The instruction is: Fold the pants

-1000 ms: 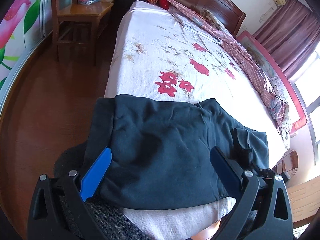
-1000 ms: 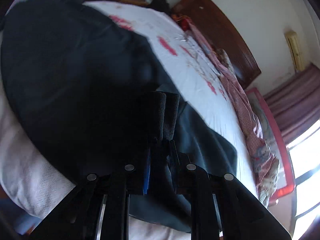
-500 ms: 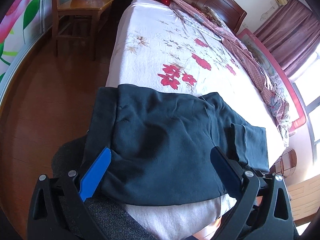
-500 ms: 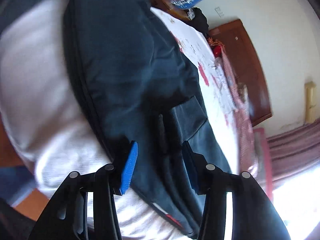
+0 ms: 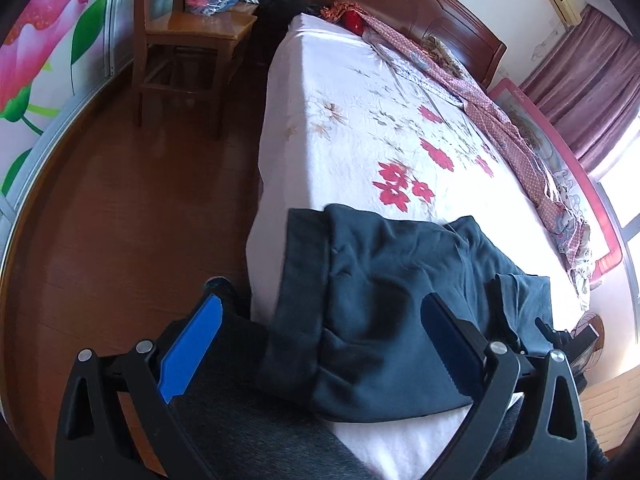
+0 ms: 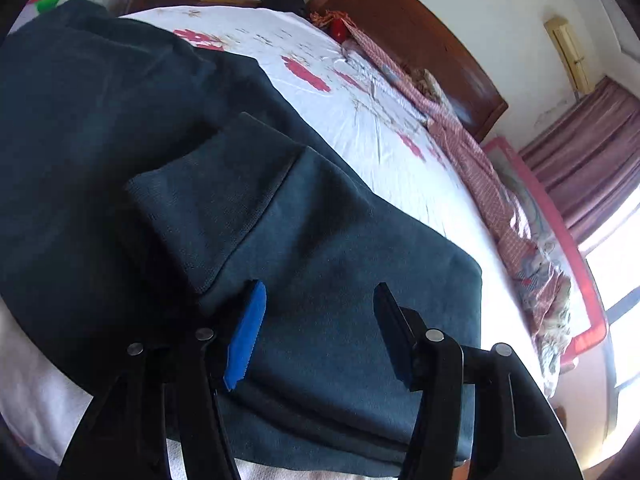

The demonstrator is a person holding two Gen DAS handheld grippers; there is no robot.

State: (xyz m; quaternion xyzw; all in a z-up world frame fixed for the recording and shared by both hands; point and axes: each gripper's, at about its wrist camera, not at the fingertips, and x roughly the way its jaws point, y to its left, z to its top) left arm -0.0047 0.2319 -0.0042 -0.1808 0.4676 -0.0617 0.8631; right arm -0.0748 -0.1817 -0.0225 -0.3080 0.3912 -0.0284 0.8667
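pants [image 5: 384, 300]: 1, lay folded under both claws | bed [image 5: 360, 128]: 1, ahead | chair [image 5: 188, 36]: 1, far ahead-left of left claw | curtain [image 5: 588, 92]: 1, ahead-right | grippers: 2

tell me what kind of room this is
A home bedroom, most likely: a bed with a floral sheet and a wooden headboard, a wooden chair beside it, and curtains at the window.
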